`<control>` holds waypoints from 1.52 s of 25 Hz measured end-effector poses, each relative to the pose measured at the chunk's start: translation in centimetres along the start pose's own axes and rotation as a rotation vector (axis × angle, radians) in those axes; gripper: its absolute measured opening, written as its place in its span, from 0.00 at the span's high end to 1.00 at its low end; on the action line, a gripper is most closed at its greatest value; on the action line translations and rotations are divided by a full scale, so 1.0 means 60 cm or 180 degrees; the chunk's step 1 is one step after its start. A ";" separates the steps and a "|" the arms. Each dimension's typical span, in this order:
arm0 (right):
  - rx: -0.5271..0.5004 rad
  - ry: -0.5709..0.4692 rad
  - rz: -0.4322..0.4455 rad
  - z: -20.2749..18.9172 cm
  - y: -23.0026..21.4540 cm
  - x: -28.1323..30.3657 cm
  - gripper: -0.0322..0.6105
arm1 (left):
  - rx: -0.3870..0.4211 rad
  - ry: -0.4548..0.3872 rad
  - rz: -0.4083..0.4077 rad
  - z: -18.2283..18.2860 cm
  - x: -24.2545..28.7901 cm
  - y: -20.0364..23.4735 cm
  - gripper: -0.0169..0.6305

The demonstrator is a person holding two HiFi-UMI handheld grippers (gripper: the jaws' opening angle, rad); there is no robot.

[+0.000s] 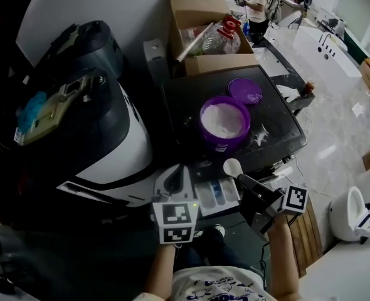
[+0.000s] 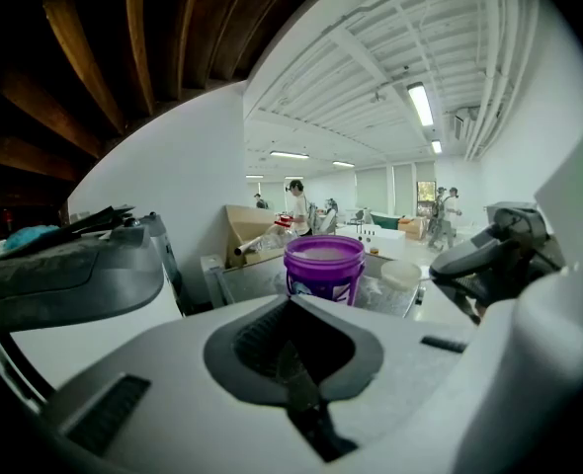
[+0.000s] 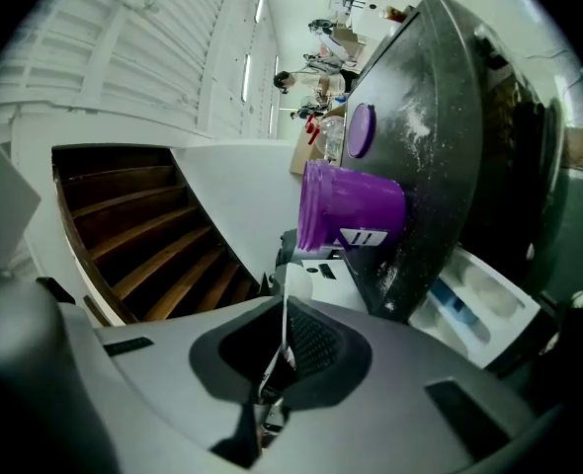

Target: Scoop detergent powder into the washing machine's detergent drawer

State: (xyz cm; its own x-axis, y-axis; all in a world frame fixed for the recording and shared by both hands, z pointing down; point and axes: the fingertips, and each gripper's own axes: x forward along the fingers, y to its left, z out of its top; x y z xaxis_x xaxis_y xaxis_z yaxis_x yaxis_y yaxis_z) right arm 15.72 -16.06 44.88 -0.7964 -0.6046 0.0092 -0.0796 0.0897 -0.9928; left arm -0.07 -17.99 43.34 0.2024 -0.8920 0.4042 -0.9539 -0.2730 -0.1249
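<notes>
A purple tub (image 1: 224,123) of white powder stands open on the black washer top (image 1: 279,130), with its purple lid (image 1: 245,91) lying behind it. The white detergent drawer (image 1: 217,195) is pulled out below the front edge. My right gripper (image 1: 246,184) is shut on the handle of a white scoop (image 1: 232,167), whose bowl hovers just above the drawer's right end. The right gripper view shows the thin handle (image 3: 280,329) pinched between the jaws, and the tub (image 3: 349,210) beyond. My left gripper (image 1: 174,184) is shut and holds nothing, just left of the drawer.
A dark machine with a white panel (image 1: 119,149) fills the left. A cardboard box (image 1: 204,30) with bottles stands behind the washer. Spilled powder (image 1: 260,133) dusts the lid to the right of the tub. A person (image 1: 259,5) stands far back.
</notes>
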 end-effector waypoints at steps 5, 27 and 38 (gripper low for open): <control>0.0021 -0.0035 -0.0149 -0.030 -0.026 -0.007 0.92 | -0.0003 0.0052 -0.0080 -0.021 -0.006 0.003 0.97; -0.0753 0.0240 -0.1254 -0.105 -0.143 0.005 0.92 | -0.0135 0.0296 -0.0238 -0.107 -0.005 0.027 0.97; -0.1769 0.0751 -0.1765 -0.122 -0.188 0.022 0.92 | -0.0212 0.0363 -0.0193 -0.131 -0.007 0.049 0.97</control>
State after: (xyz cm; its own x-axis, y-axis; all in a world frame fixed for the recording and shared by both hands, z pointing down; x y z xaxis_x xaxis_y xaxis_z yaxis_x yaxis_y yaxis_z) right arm 11.17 -12.11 56.99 -0.6543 -0.4995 0.5677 -0.7350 0.2434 -0.6329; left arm -4.70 -15.56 49.91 0.2373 -0.8269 0.5099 -0.9540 -0.2974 -0.0384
